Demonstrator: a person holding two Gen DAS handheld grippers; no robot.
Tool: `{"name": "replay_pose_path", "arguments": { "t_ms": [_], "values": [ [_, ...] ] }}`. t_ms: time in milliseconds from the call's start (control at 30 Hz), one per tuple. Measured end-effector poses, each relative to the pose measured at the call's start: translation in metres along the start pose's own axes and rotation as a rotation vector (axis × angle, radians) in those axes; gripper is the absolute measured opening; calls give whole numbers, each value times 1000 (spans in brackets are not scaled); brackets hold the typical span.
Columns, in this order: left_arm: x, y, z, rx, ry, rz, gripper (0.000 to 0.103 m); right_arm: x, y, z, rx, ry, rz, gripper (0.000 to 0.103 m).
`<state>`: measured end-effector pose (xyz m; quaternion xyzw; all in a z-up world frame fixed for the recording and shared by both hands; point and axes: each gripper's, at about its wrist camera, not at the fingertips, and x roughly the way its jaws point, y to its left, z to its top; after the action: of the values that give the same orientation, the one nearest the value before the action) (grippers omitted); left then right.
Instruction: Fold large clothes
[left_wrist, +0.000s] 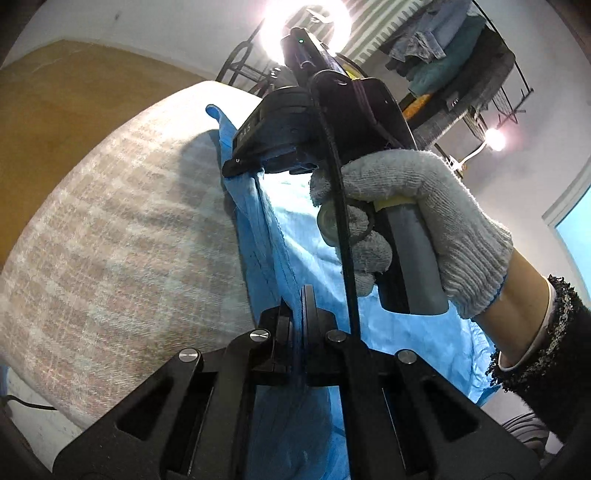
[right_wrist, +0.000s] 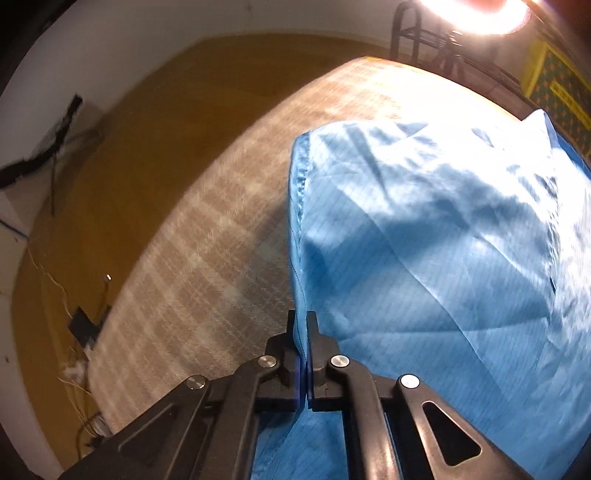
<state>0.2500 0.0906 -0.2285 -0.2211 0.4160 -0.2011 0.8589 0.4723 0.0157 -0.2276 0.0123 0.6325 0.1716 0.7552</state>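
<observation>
A large light-blue garment (left_wrist: 306, 236) with a fine grid weave is lifted above a beige plaid table (left_wrist: 122, 229). My left gripper (left_wrist: 297, 306) is shut on a bunched edge of it. In the left wrist view my right gripper (left_wrist: 258, 166), held by a gloved hand (left_wrist: 417, 206), pinches the same edge farther along. In the right wrist view my right gripper (right_wrist: 302, 325) is shut on the hemmed edge of the garment (right_wrist: 424, 236), which spreads to the right over the plaid table (right_wrist: 207, 236).
Brown floor (right_wrist: 129, 155) lies beyond the table, with cables and a small black box (right_wrist: 79, 321) on it. A clothes rack (left_wrist: 454, 48) with hung garments and a bright lamp (left_wrist: 306, 26) stand at the back.
</observation>
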Motion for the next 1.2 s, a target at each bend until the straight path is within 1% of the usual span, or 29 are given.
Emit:
{"name": "replay_pose_path", "arguments": {
  "t_ms": [233, 300, 400, 500, 600, 633, 700, 733, 767, 867, 933, 1000, 1100, 1200],
  "values": [
    [-2, -36, 1, 56, 8, -8, 0, -45, -48, -21, 120, -115, 144, 0],
    [-3, -45, -3, 83, 16, -10, 0, -61, -62, -28, 155, -165, 196, 0],
    [-1, -67, -5, 124, 33, -13, 0, -85, -94, -45, 237, -229, 272, 0],
    [3, -90, -9, 159, 49, -27, 0, -100, -115, -54, 303, -287, 329, 0],
    [11, -111, -15, 202, 75, -36, 0, -113, -145, -78, 356, -343, 359, 0],
    [15, -119, -18, 221, 88, -36, 0, -118, -157, -89, 382, -357, 366, 0],
    [23, -137, -25, 255, 114, -34, 0, -122, -171, -107, 428, -383, 390, 0],
    [28, -146, -30, 278, 126, -35, 0, -125, -185, -119, 465, -398, 407, 0],
    [33, -153, -34, 294, 138, -36, 0, -125, -192, -128, 491, -407, 421, 0],
    [49, -169, -47, 329, 189, -40, 0, -117, -234, -164, 617, -411, 470, 0],
    [57, -175, -55, 333, 225, -47, 0, -101, -256, -181, 701, -374, 477, 0],
    [60, -178, -60, 331, 243, -59, 0, -87, -266, -192, 760, -343, 486, 0],
    [53, -176, -62, 313, 245, -78, 0, -74, -278, -197, 782, -311, 465, 0],
    [28, -162, -63, 266, 235, -106, 0, -72, -286, -191, 776, -315, 442, 0]
  ]
}}
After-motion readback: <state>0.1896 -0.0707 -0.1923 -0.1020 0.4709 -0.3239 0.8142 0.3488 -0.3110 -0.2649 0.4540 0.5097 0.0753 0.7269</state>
